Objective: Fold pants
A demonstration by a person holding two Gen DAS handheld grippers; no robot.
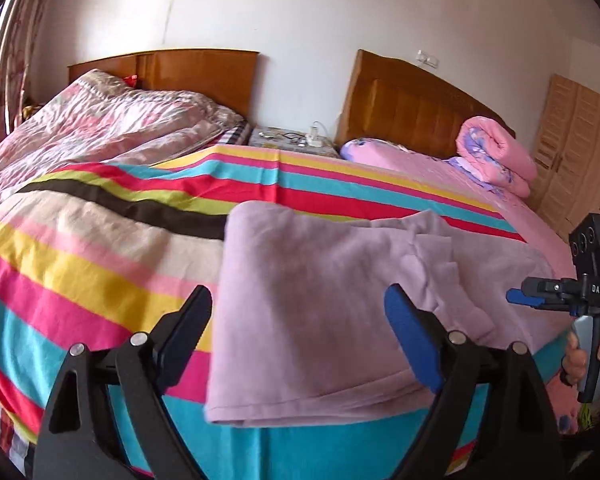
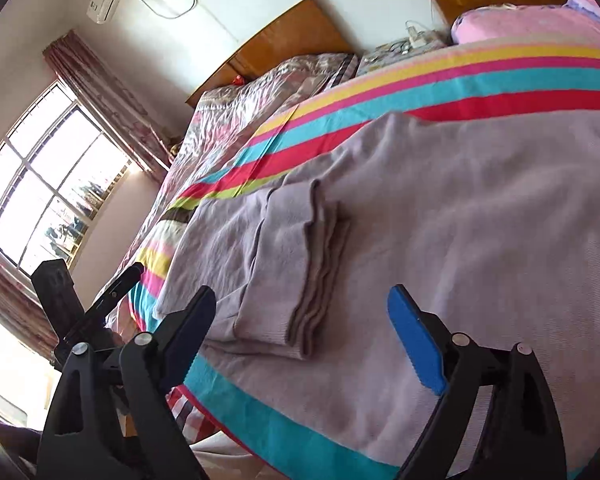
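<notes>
The bed [image 1: 80,248] fills most of both views, and it is covered with a striped sheet [image 1: 100,280] in pink, yellow, turquoise, red and one dark brown band. On this sheet, near the front edge of the bed, lie the pants [image 1: 320,300], a pale mauve-grey garment already folded into several layers; in the right wrist view the pants [image 2: 460,240] spread wide over the sheet, and a narrower folded part with stacked edges lies on top of them at the left. Behind the striped sheet there is a crumpled pink floral quilt [image 1: 112,120] on the left and a rolled pink blanket [image 1: 496,152] on the right, both in front of the wooden headboards [image 1: 412,104]. Between the headboards stands a small nightstand [image 1: 292,140] with some small things on it that I cannot identify. The left tongs [image 1: 300,332] stand wide open, one black finger over the striped sheet and one blue-padded finger over the pants; the fabric shows between them but the pads do not press on it, so they hold nothing. The right tongs [image 2: 302,332] are also wide open above the folded part of the pants and grip nothing; whether the fingertips touch the cloth I cannot tell. In the left wrist view the right tongs [image 1: 524,298] appear at the right edge, seen from the side, held by a hand [image 1: 588,356] over the far side of the pants.
</notes>
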